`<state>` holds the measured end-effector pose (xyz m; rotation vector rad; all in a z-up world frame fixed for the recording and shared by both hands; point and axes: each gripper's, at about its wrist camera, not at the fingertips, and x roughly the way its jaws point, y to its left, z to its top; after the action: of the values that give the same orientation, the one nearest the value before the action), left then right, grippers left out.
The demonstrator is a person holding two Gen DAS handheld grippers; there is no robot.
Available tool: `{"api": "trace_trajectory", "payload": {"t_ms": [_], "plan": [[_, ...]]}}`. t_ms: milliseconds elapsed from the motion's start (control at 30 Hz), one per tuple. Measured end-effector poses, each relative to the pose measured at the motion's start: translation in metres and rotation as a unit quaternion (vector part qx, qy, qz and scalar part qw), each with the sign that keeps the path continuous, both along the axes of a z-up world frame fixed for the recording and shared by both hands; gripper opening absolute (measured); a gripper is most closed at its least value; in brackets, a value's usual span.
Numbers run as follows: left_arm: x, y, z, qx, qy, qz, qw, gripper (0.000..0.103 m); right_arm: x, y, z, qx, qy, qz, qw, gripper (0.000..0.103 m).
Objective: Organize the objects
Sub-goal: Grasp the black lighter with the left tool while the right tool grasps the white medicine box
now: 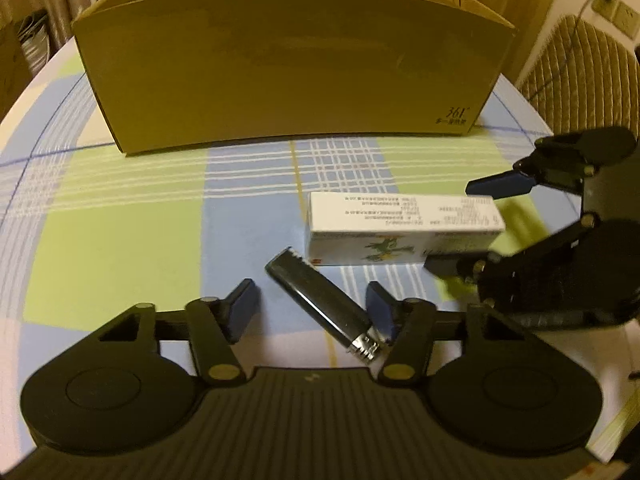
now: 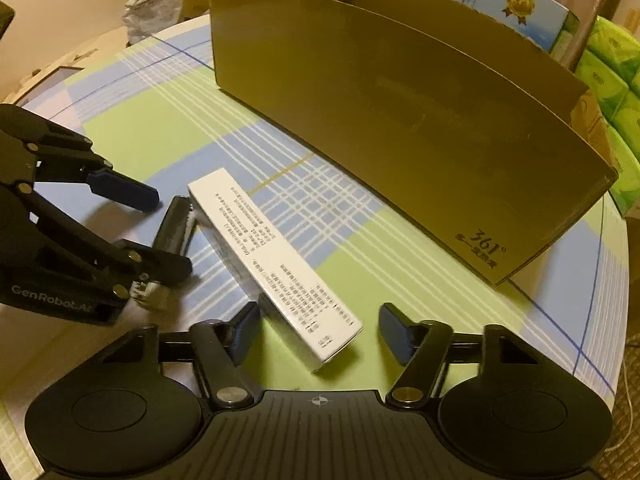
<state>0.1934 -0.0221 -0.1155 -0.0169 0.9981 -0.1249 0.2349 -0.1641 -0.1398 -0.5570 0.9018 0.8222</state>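
Straddling the black lighter (image 1: 320,300), the left gripper (image 1: 316,308) has its jaws apart, one pad touching or nearly touching the metal end, the other clear of it. The lighter's long axis runs diagonally across the gap, so a clean pinch looks awkward. The right gripper (image 2: 316,334) brackets the near end of the white carton (image 2: 272,264), whose length runs away from the fingers; those jaws are also open, not yet pressing. Lighter and carton lie almost touching on the checked tablecloth (image 1: 120,240). Beyond them stands the open cardboard box (image 1: 288,68), its tall front wall between the things and its inside.
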Motion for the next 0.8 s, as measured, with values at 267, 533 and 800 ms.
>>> {"api": "trace_trajectory", "payload": {"t_ms": [267,533,800], "plan": [[-0.012,0.018,0.005,0.036,0.007,-0.028,0.9989,0.018,-0.026,-0.010,0.010,0.037,0.038,-0.064,0.997,0.031],[-0.026,0.032,0.007,0.042,0.005,-0.049,0.9979,0.018,-0.057,-0.009,0.020,0.074,0.066,-0.076,0.992,0.028],[-0.022,0.039,0.006,0.035,-0.005,-0.049,0.9982,0.019,-0.040,0.017,0.016,0.065,0.033,-0.071,0.995,0.042]]}}
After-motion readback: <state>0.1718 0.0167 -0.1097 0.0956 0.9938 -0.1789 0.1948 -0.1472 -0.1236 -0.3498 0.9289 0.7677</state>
